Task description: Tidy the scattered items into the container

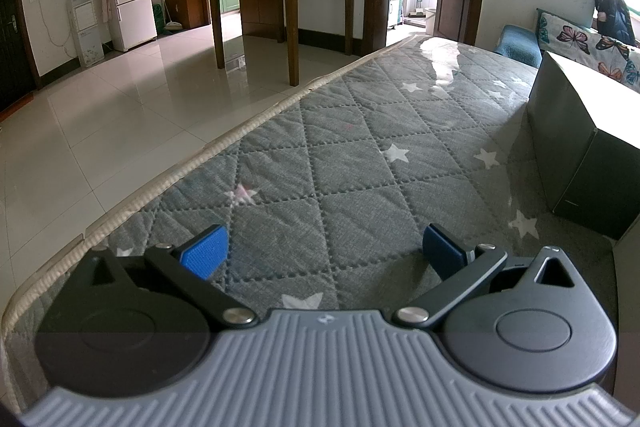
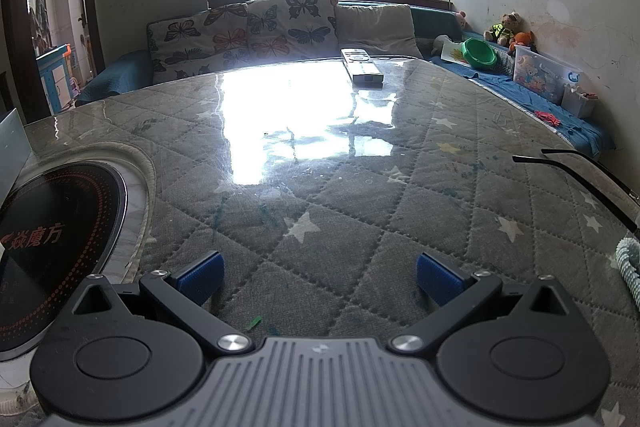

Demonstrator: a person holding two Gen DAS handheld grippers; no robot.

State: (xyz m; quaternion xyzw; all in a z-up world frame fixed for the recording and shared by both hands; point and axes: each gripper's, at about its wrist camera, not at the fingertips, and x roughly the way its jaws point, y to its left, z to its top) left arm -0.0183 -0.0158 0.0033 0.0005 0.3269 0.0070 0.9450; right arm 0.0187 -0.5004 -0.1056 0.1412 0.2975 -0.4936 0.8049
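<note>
The left tongs (image 1: pixel 326 251) hang low over the tabletop (image 1: pixel 360 163), a quilted grey cover with white stars under a clear glossy sheet. Their 2 blue pads (image 1: pixel 205 253) are spread wide with nothing between them. Ahead and to the right of these tongs stands the box (image 1: pixel 576 147), dark-sided, its near corner resting on the cover; it is near the right pad but not touching it. Only its outer walls show here, so its inside cannot be seen.

The right tongs (image 2: pixel 320 277) are likewise spread and empty above the same tabletop (image 2: pixel 360 187). The remote (image 2: pixel 362 67), pale and flat, lies well ahead of them at the far edge, slightly right of their centre line, in the glare from the window. The glasses (image 2: pixel 580 171) lie at the right, forward of the right pad, with 1 thin dark arm pointing left. Just below them at the frame's edge is a pale green cord (image 2: pixel 628 263), only partly in view. A black round hob (image 2: pixel 56 239) is set into the tabletop to the left, just beside the left pad.
</note>
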